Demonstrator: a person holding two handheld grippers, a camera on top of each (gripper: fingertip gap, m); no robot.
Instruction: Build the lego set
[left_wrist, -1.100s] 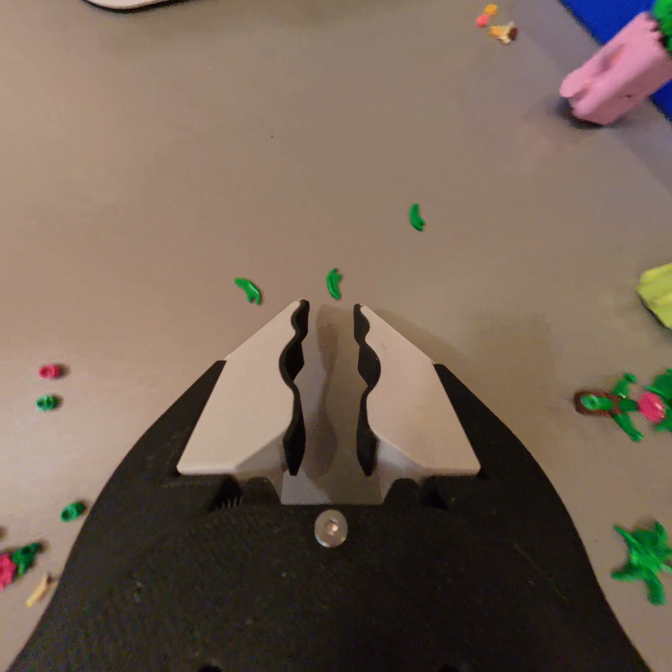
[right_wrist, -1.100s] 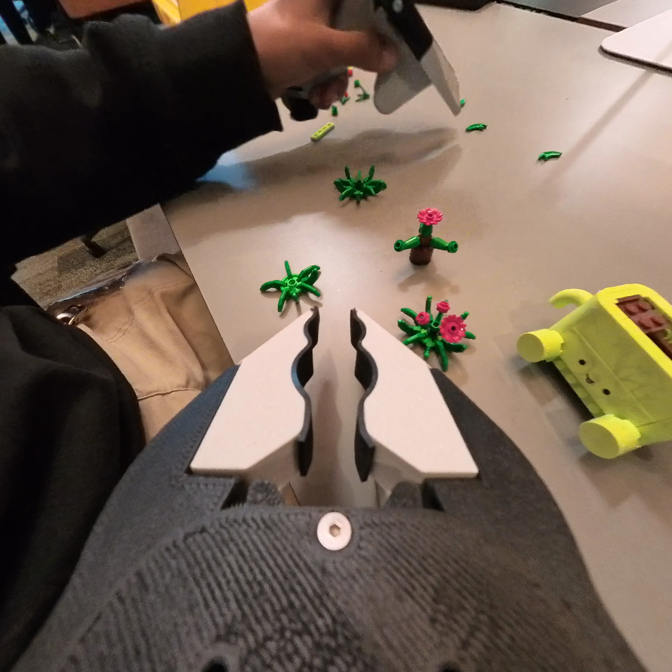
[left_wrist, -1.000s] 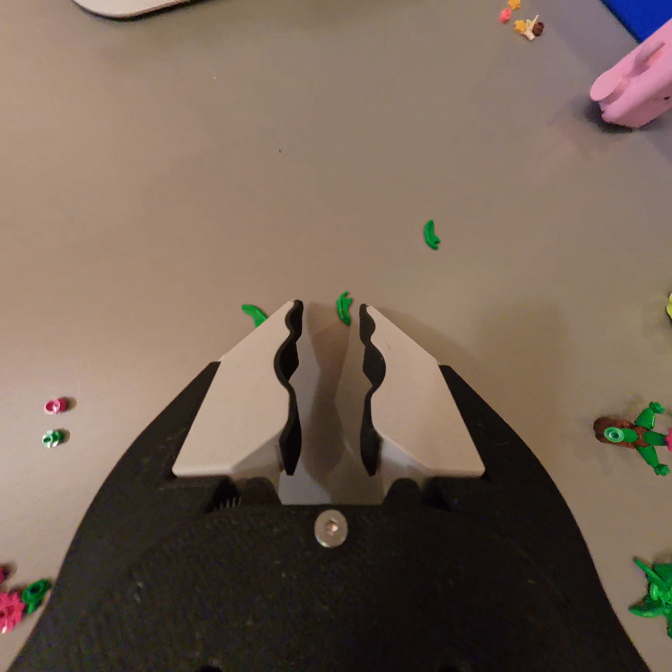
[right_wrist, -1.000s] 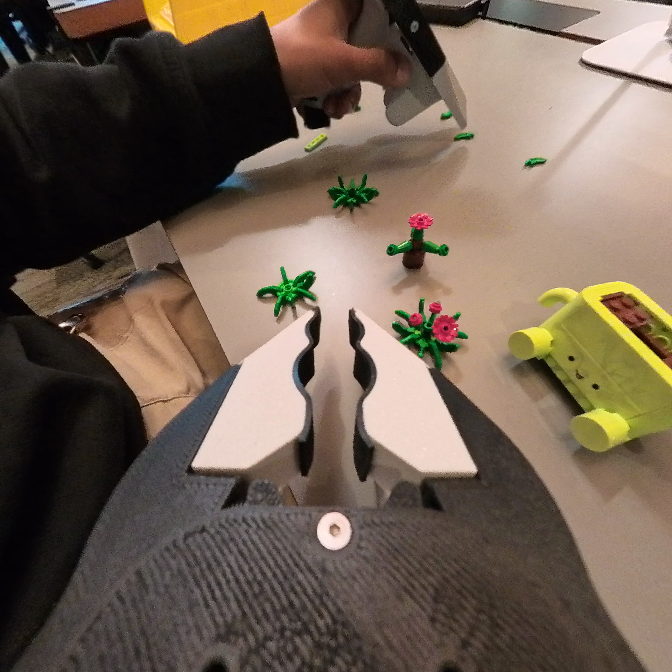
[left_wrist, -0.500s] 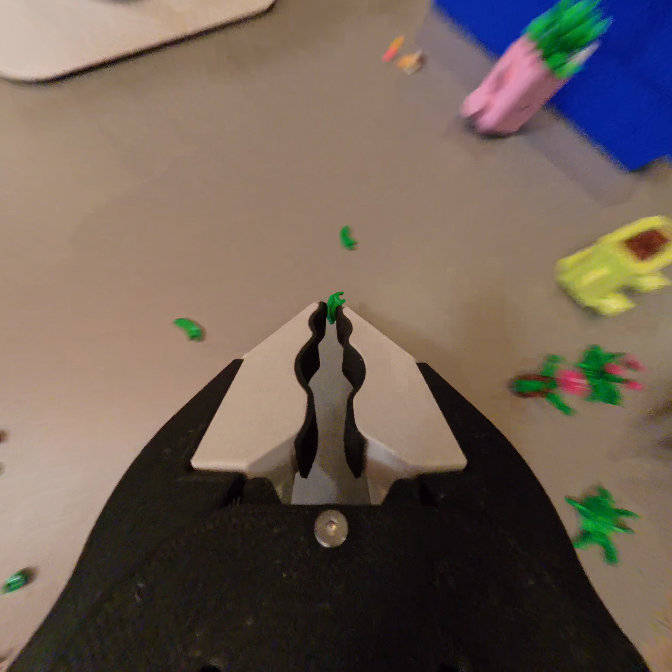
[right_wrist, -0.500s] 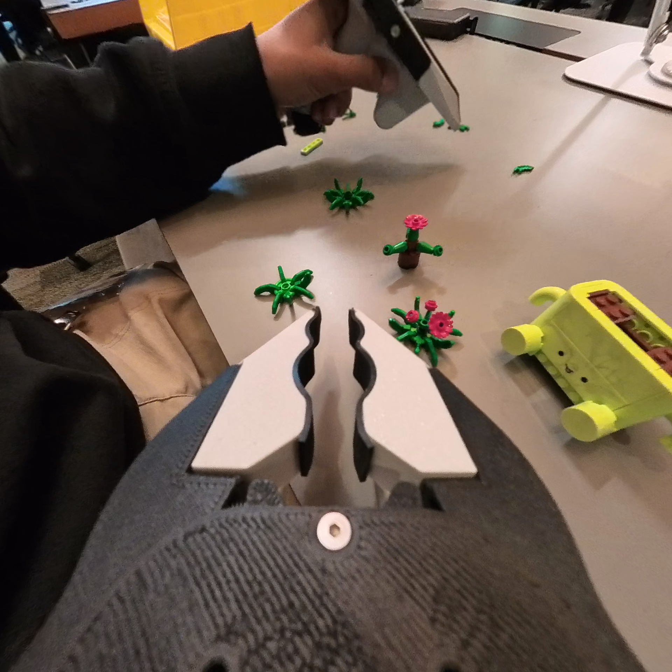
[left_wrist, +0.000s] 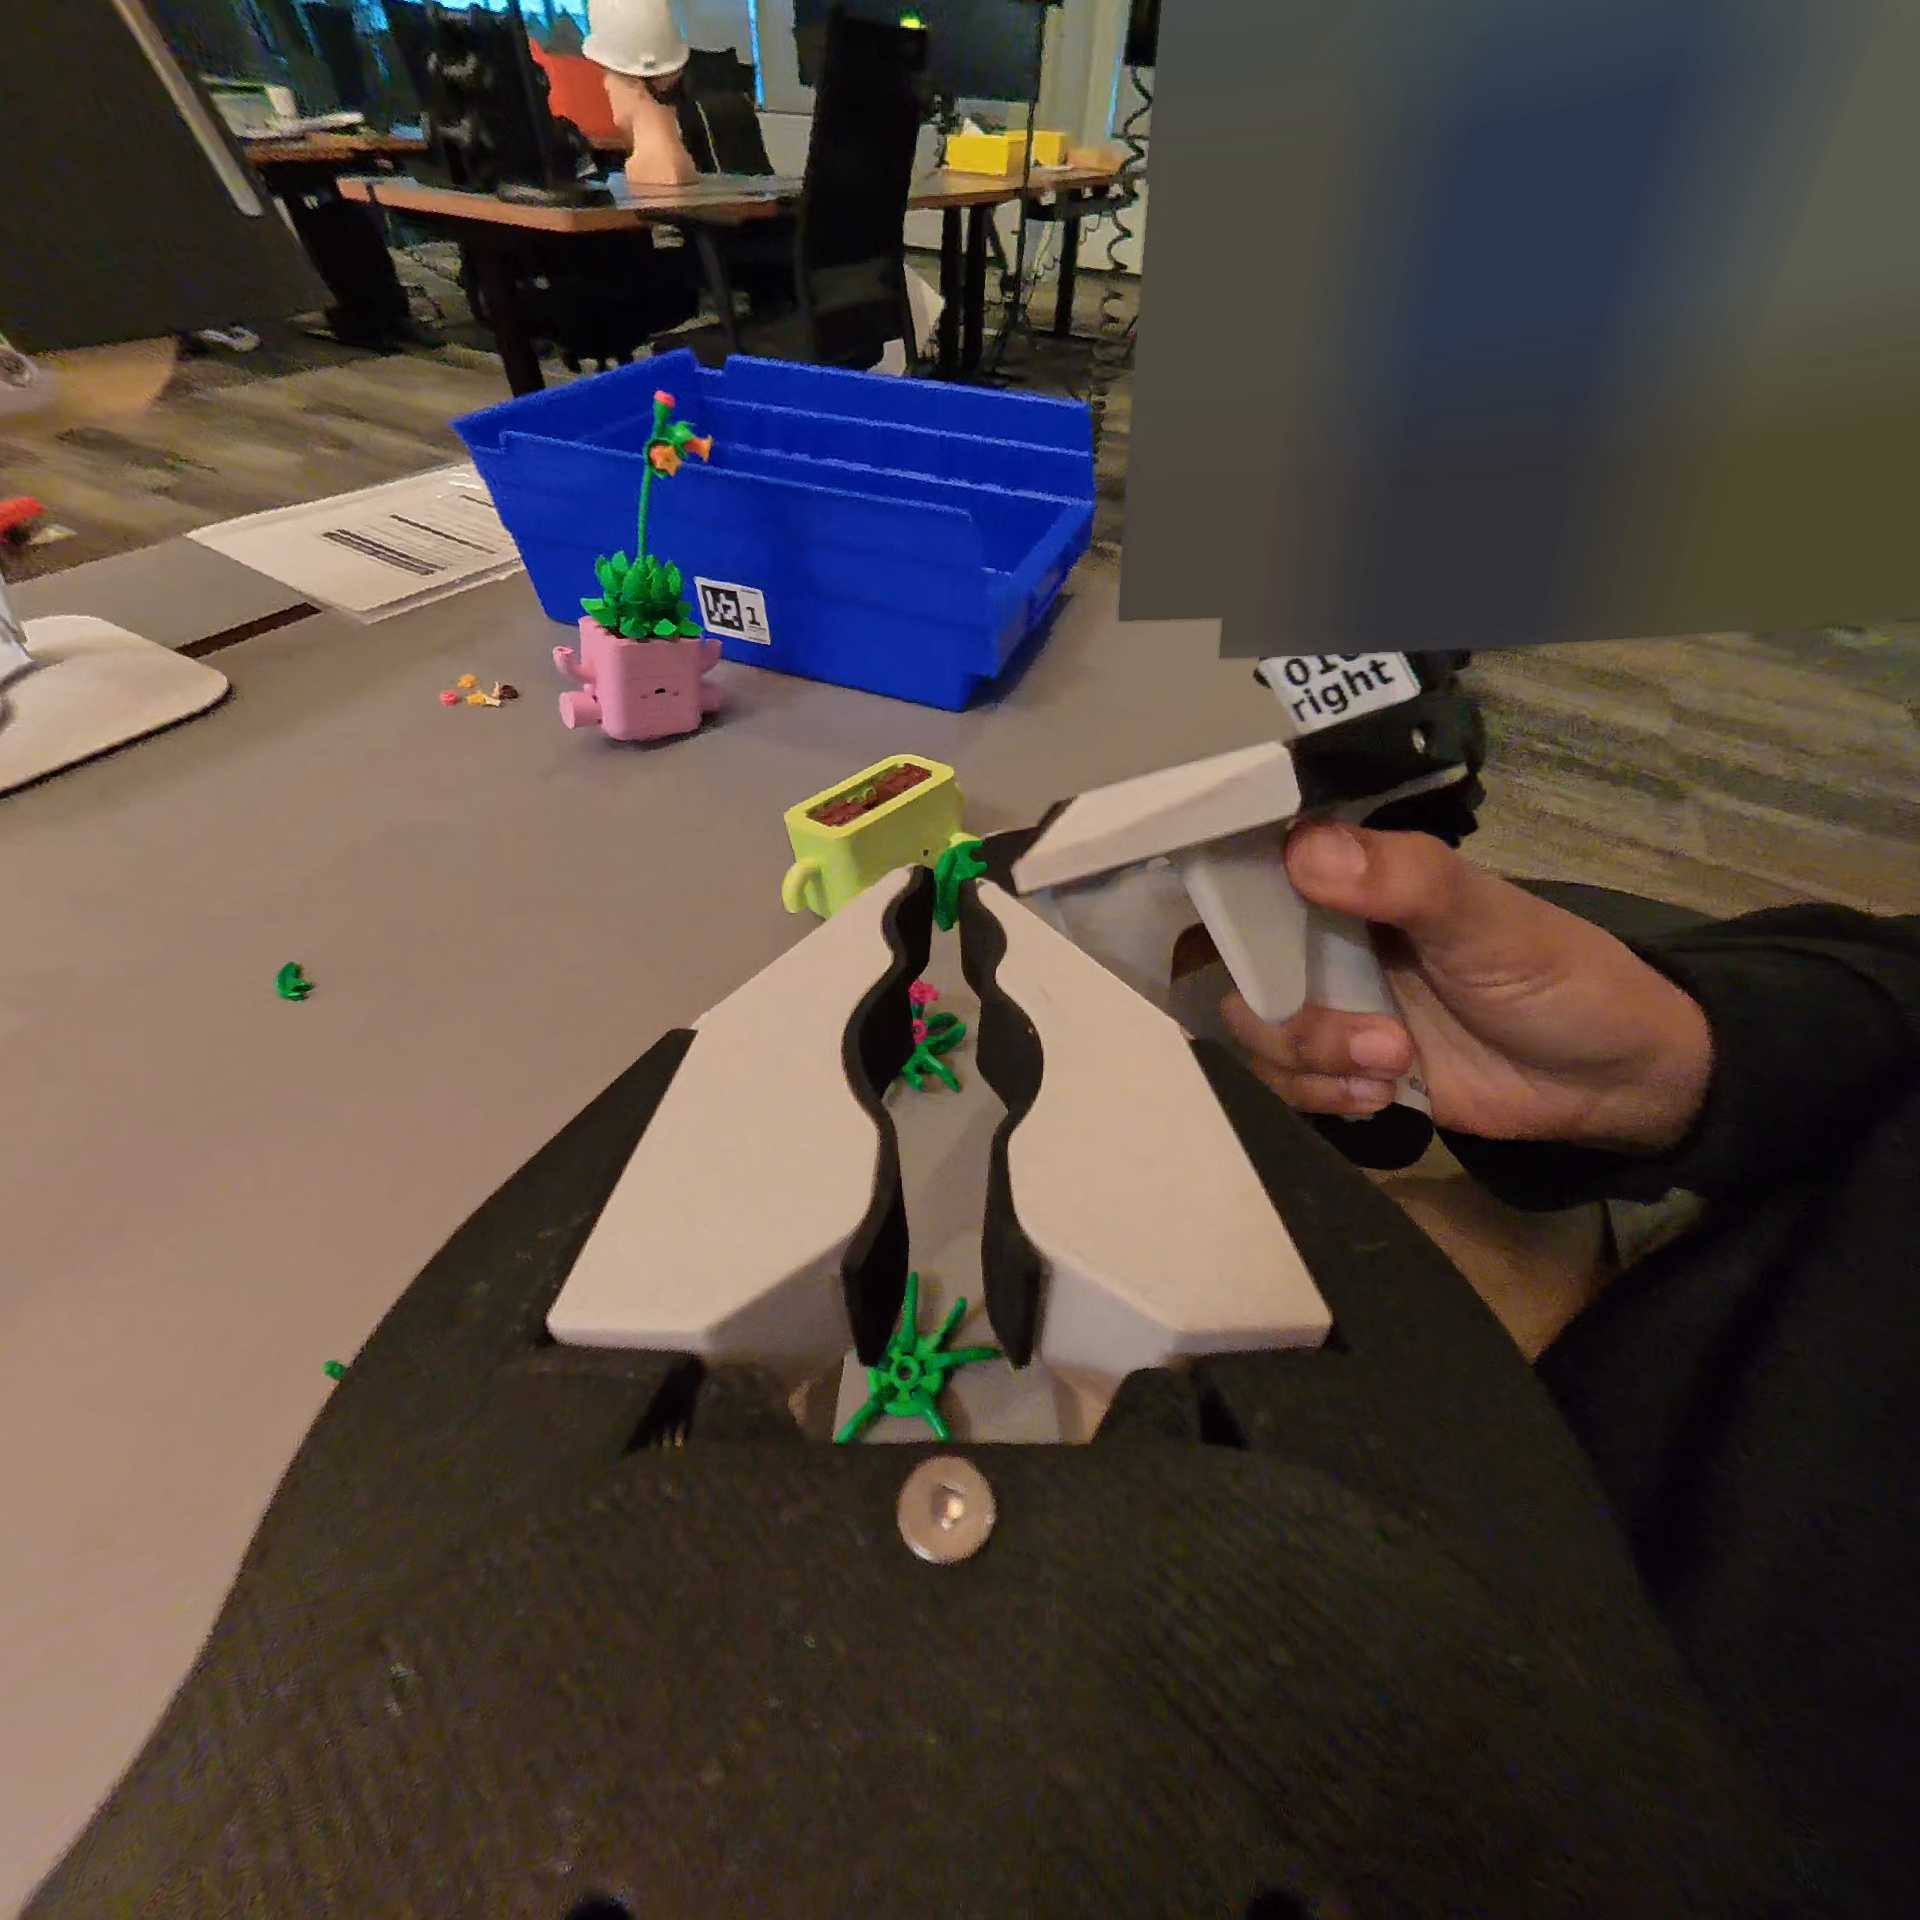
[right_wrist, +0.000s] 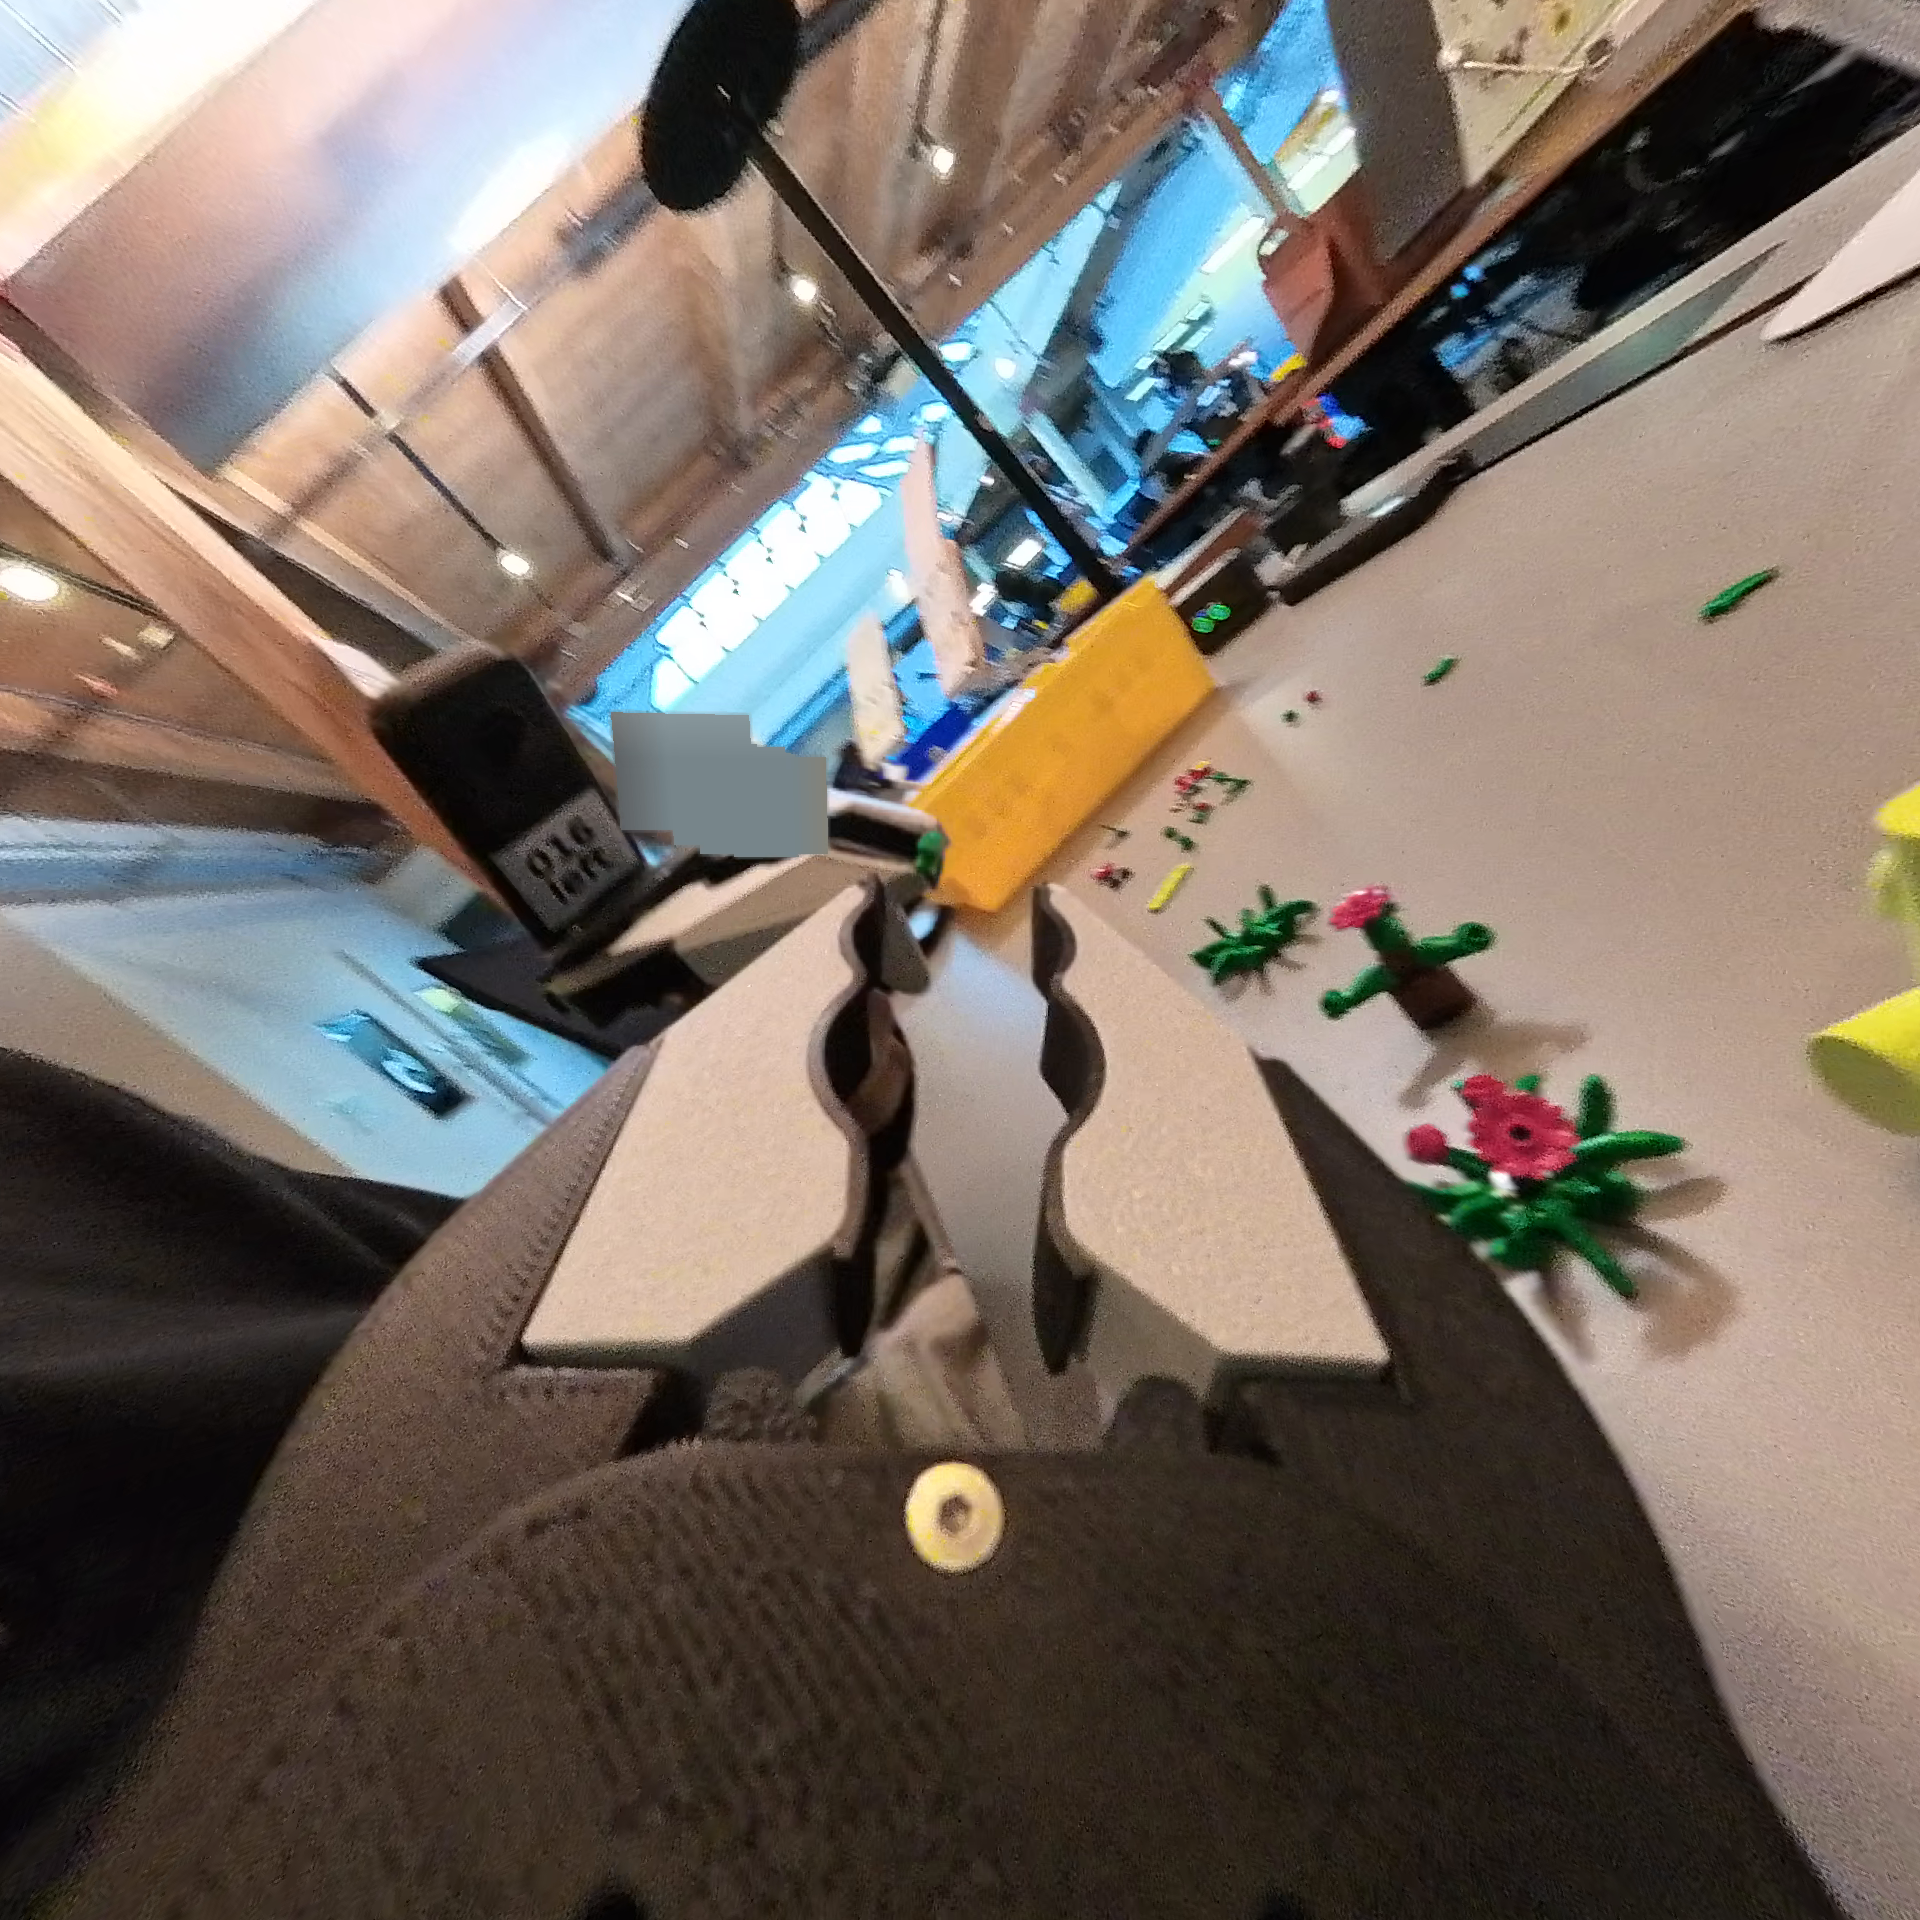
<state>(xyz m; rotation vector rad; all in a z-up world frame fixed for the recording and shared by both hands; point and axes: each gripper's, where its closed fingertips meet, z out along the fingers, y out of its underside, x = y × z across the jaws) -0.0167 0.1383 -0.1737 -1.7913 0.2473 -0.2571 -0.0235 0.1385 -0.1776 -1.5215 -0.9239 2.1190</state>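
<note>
My left gripper (left_wrist: 943, 885) is shut on a small green leaf piece (left_wrist: 958, 862), pinched at the very tips and held above the grey table (left_wrist: 416, 935). My right gripper (right_wrist: 951, 906) is open and empty, tilted, with its tips just beside that leaf (right_wrist: 928, 852). In the left wrist view the right gripper (left_wrist: 1023, 847) comes in from the right, held by a hand (left_wrist: 1455, 997). A lime-green pot (left_wrist: 873, 826) stands just behind the leaf. A pink pot with a tall plant (left_wrist: 644, 686) stands farther back.
A blue bin (left_wrist: 831, 520) is at the back, a yellow bin (right_wrist: 1070, 748) at the other side. On the table lie a flower stem (right_wrist: 1403, 961), a pink-flowered plant (right_wrist: 1527, 1174), green spiky plants (right_wrist: 1247, 935) (left_wrist: 909, 1371) and loose leaves (left_wrist: 294, 982). The grippers are tip to tip, or close to it.
My left gripper shut on a green leaf on the table, lifted it and swung to face the right gripper. My right gripper tilted up and moved its tips to the leaf.
</note>
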